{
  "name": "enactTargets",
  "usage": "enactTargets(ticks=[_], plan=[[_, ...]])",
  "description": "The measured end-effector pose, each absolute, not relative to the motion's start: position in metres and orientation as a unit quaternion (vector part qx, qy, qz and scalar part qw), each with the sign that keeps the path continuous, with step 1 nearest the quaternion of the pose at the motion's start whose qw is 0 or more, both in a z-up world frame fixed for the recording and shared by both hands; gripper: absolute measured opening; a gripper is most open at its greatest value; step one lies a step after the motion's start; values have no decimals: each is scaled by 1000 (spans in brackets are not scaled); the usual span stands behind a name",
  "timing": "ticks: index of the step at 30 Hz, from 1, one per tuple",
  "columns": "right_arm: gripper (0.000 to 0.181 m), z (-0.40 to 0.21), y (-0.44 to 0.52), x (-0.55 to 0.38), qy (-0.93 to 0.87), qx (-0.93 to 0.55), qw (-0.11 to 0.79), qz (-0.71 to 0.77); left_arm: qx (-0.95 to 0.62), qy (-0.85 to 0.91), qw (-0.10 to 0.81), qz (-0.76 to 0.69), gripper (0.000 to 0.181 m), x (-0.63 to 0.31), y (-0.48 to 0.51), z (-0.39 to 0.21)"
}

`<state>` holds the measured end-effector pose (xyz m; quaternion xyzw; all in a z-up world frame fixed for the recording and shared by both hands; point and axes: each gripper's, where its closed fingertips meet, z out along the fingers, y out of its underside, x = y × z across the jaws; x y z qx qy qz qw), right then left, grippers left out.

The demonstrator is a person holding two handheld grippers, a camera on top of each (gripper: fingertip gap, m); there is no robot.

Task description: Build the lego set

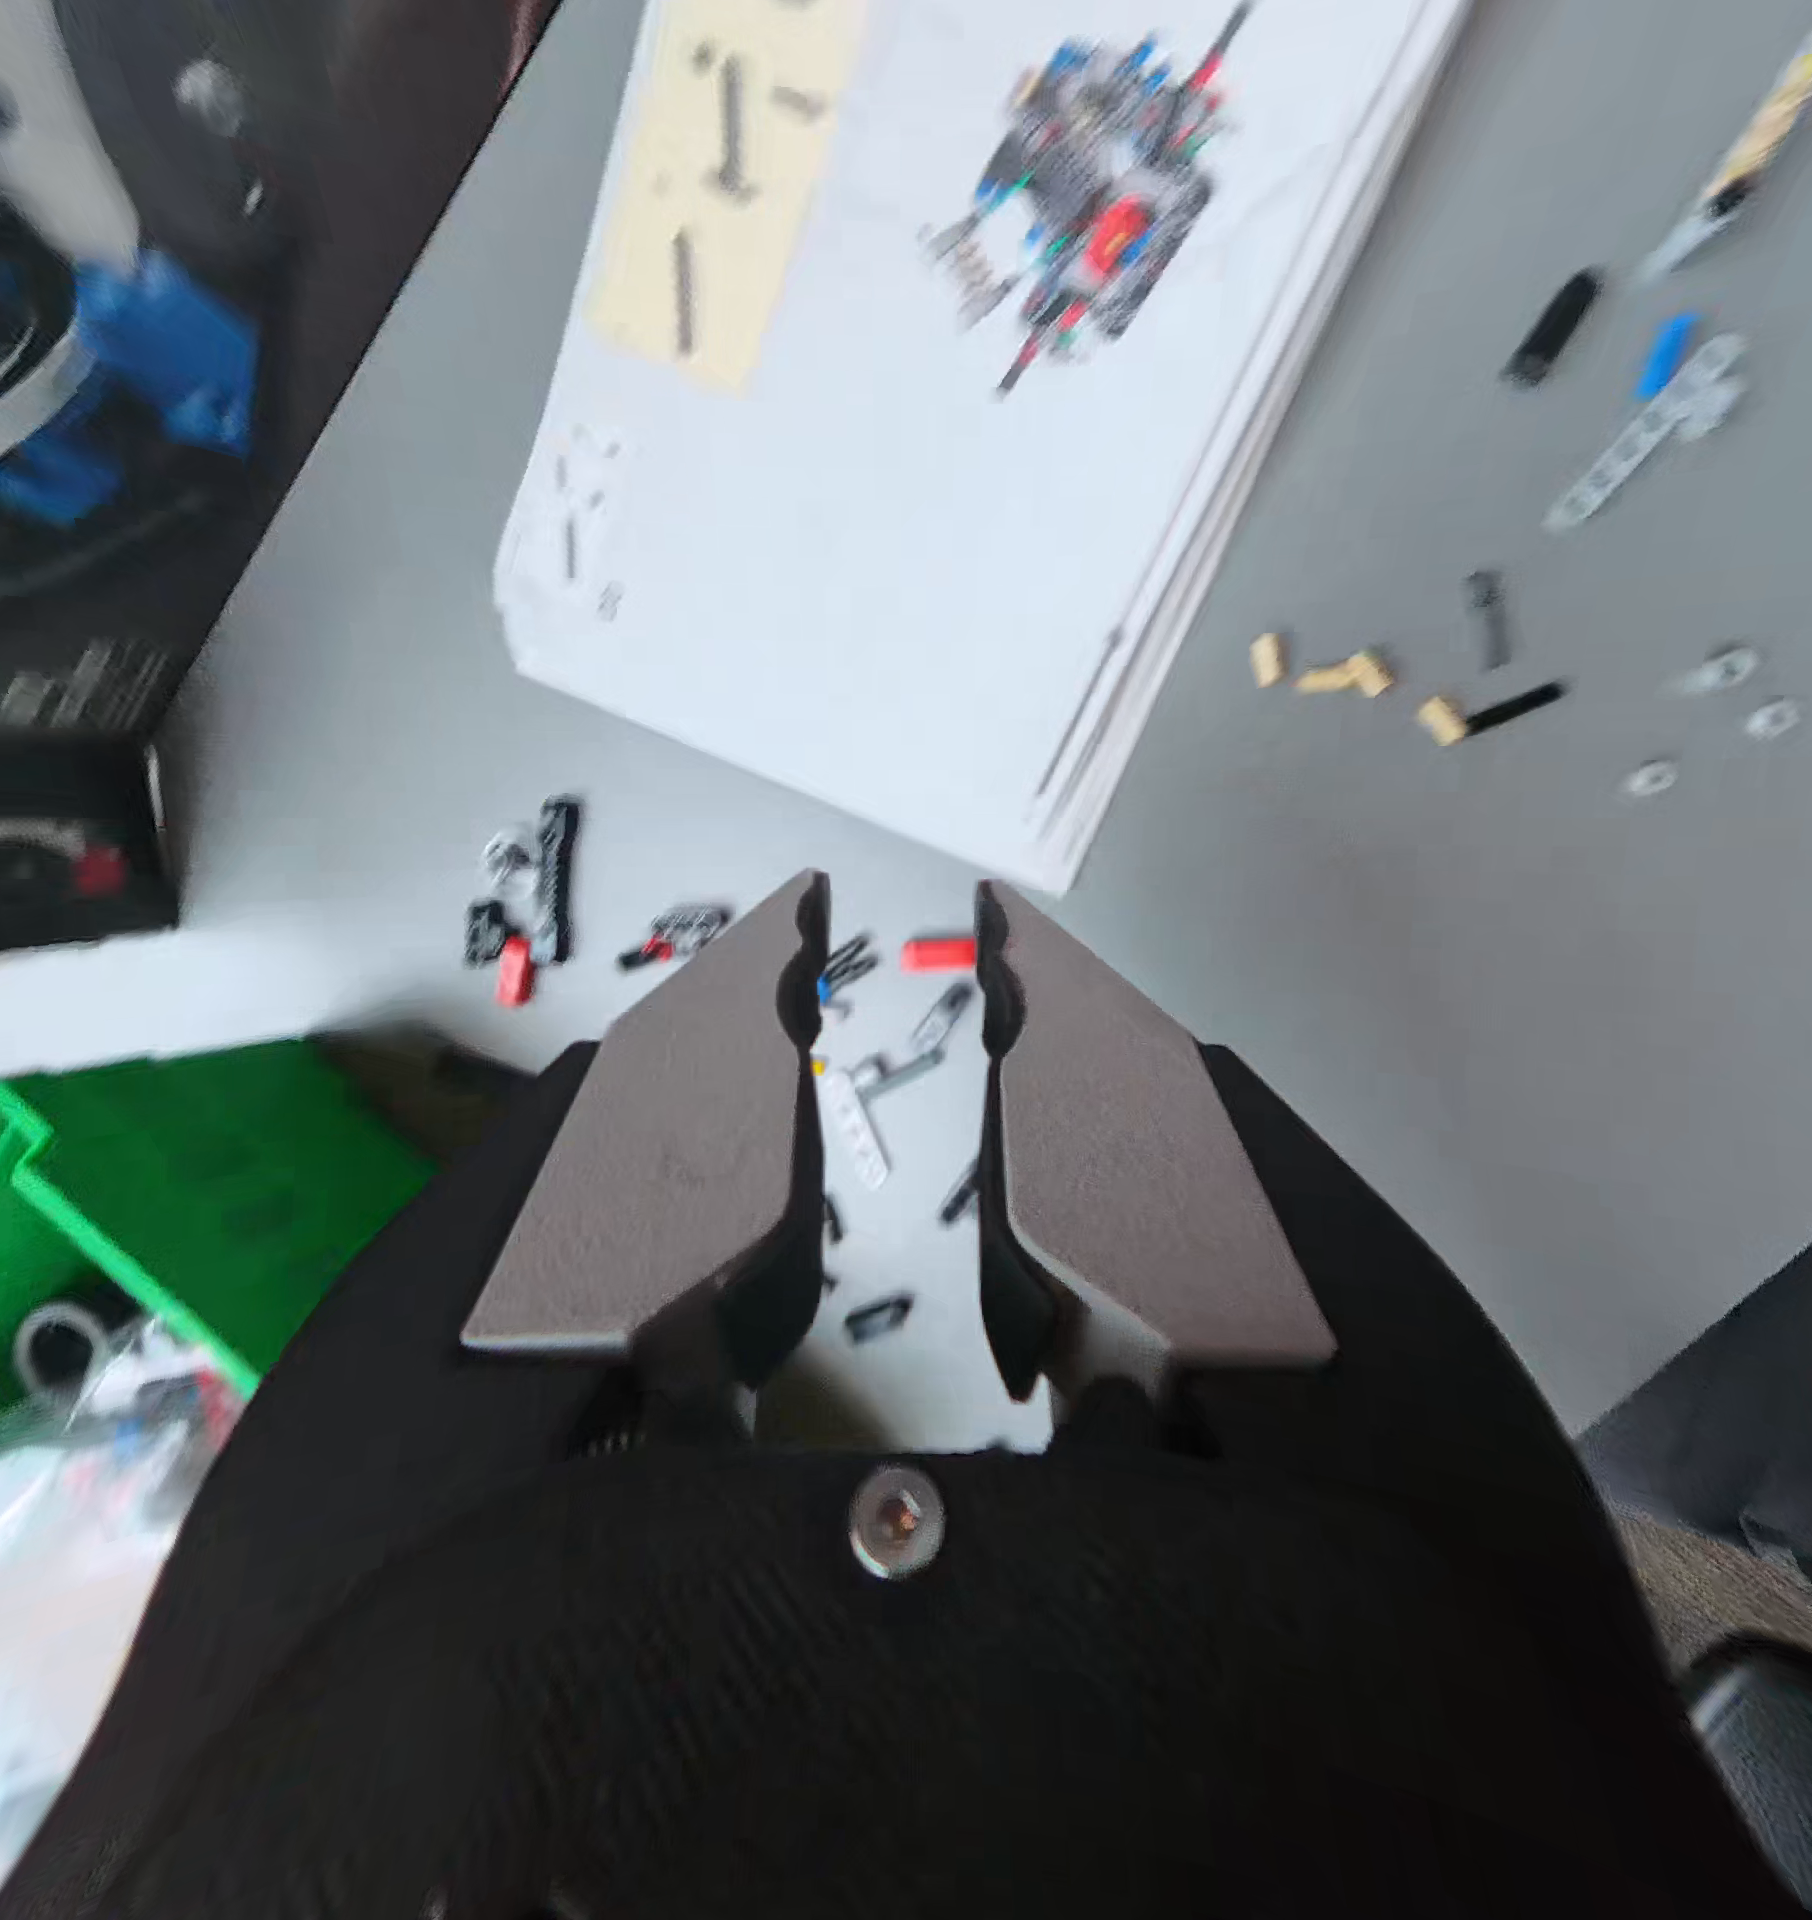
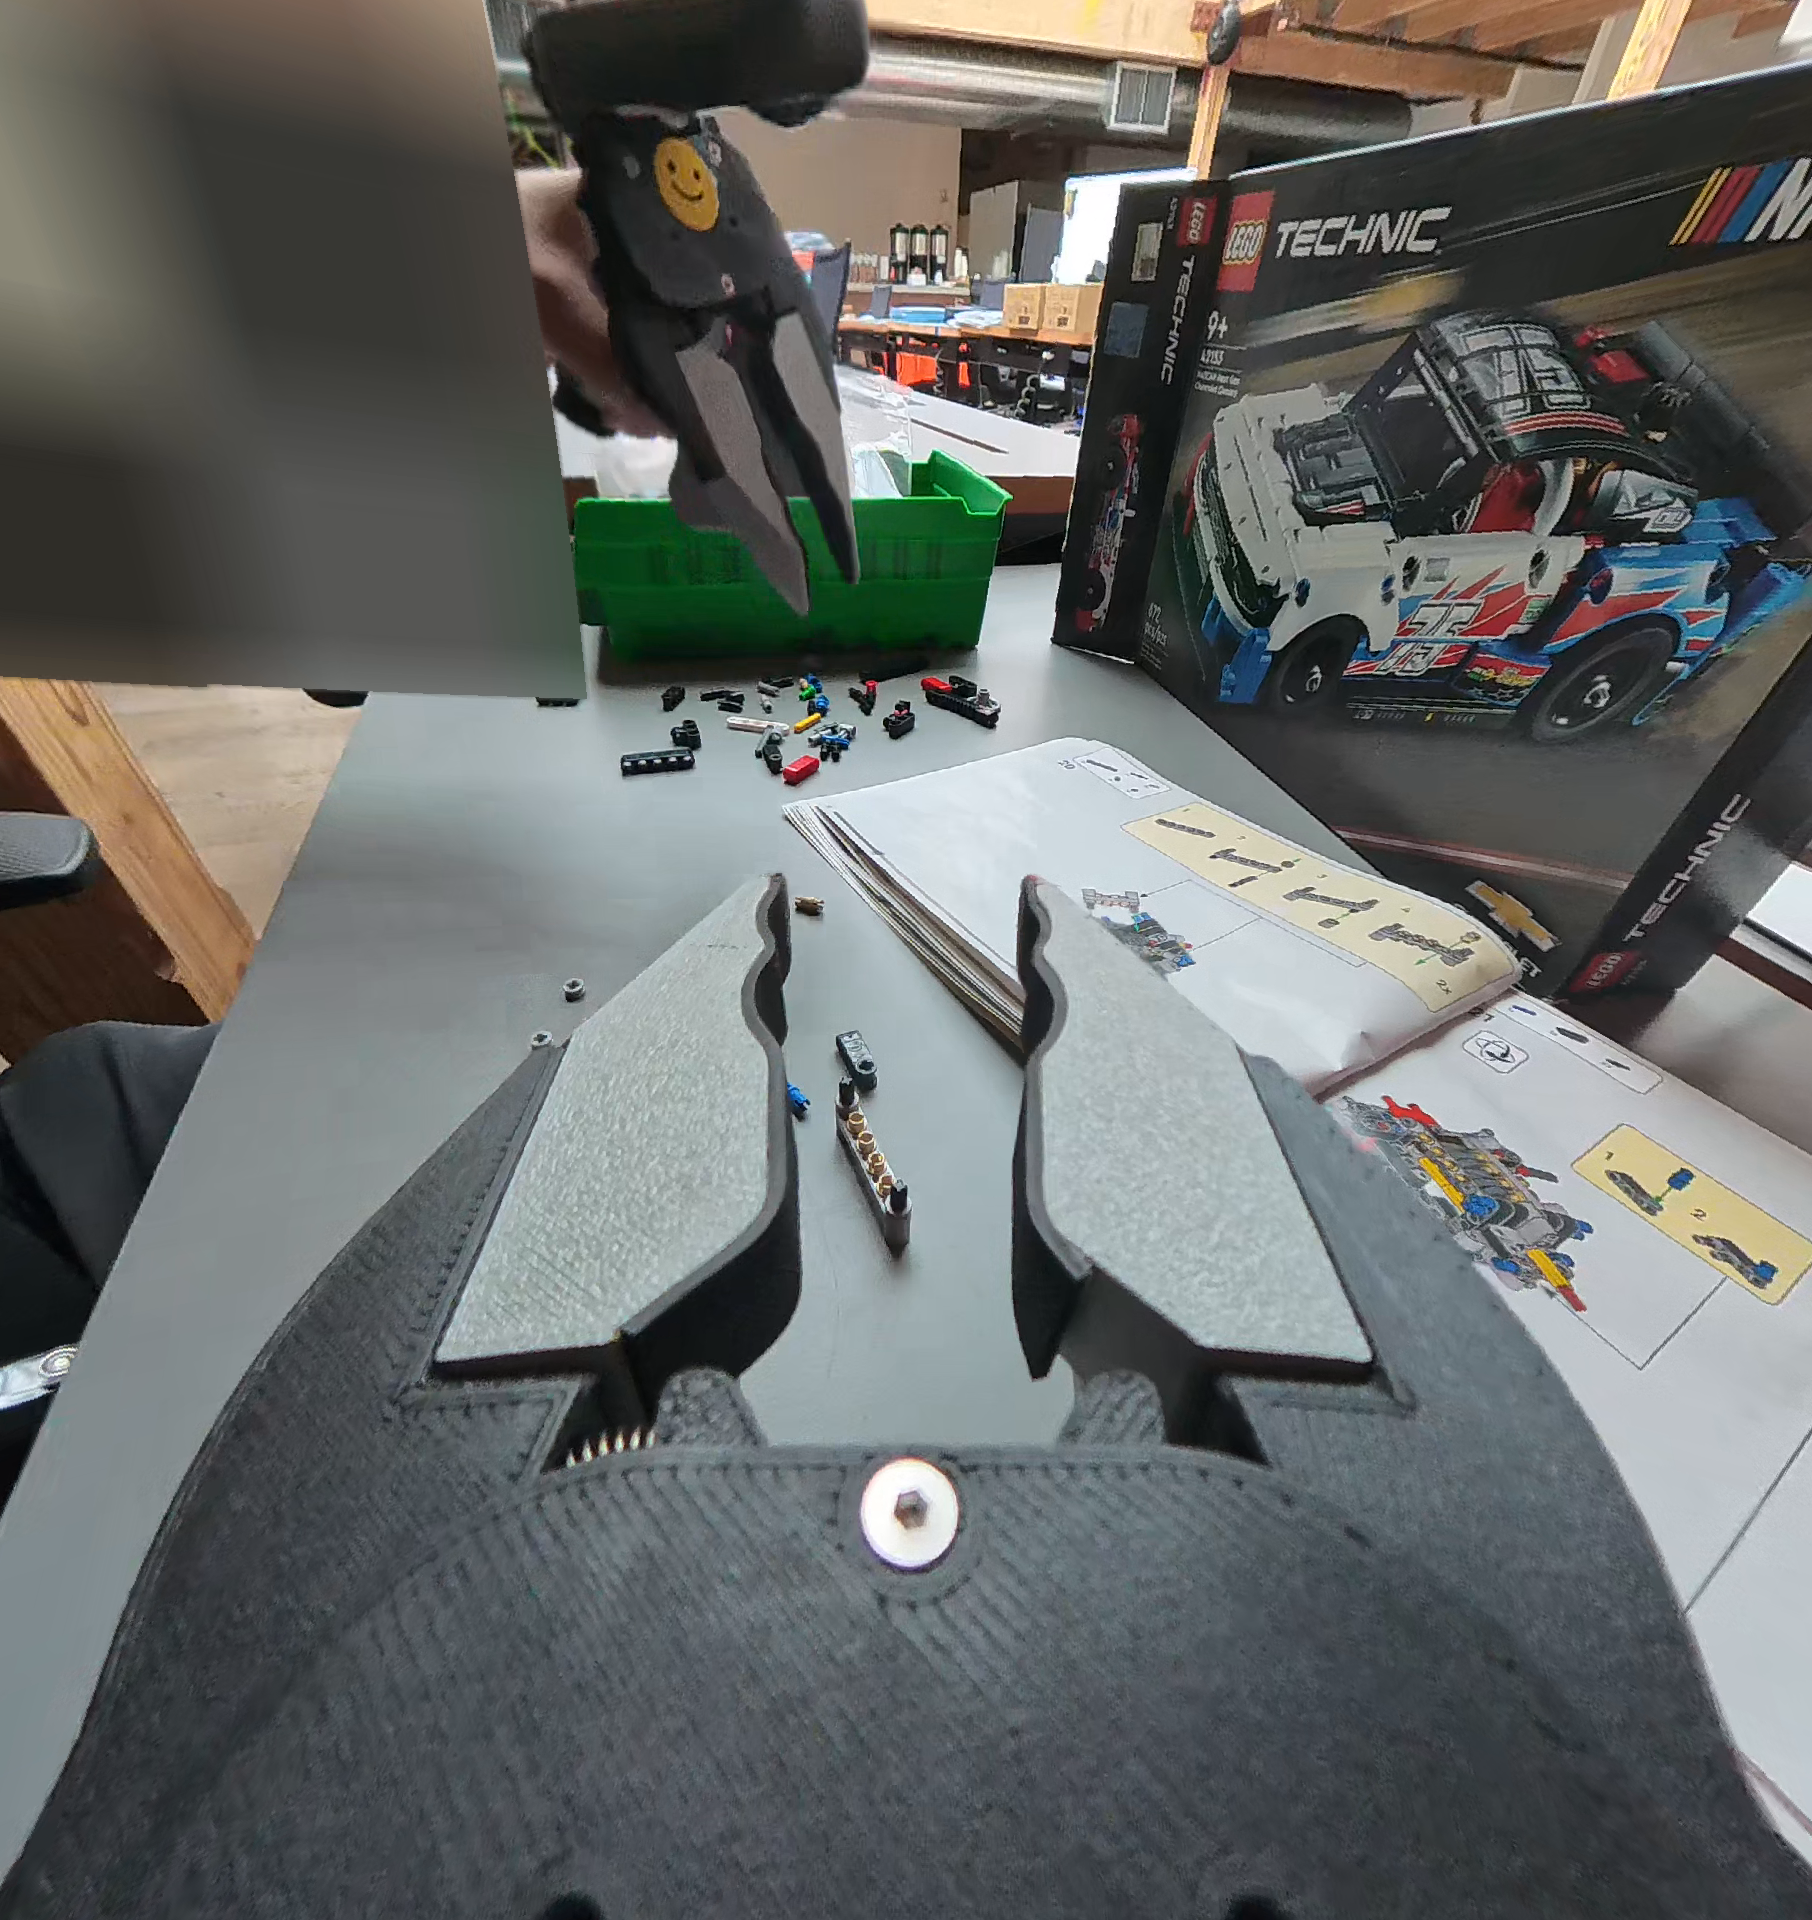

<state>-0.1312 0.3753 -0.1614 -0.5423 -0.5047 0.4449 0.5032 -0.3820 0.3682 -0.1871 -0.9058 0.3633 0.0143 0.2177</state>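
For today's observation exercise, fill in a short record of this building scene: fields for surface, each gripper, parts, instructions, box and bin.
surface: grey table
left gripper: open, empty, above a scatter of small parts
right gripper: open, empty, low over a dark beam with tan pins
loose parts: tan pins and a black pin right of the booklet
instructions: open booklet lying flat
box: set box standing upright behind the booklet
bin: green bin beyond the parts scatter

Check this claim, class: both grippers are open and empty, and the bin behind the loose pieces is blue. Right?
Not quite: the bin is green, as the right wrist view shows. The left gripper and right gripper are indeed open and empty.
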Motion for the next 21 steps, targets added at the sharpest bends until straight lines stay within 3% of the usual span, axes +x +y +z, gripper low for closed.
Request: enactTargets(ticks=[1, 3, 13, 21], plan=[[41, -164, 375, -133, -508, -544, 500, 442, -912, 354, 205, 29, 27, -403, 370, -185], [41, -170, 376, -135, -512, -549, 495, 437, -919, 334, 193, 81, 22, -443, 380, -188], [40, -186, 379, -140, -522, -564, 475, 429, -940, 312, 135, 33, 21, -472, 399, -256], [40, -182, 376, -139, -523, -558, 475, 435, -971, 165, 171, 42, 12, -517, 394, -238]])
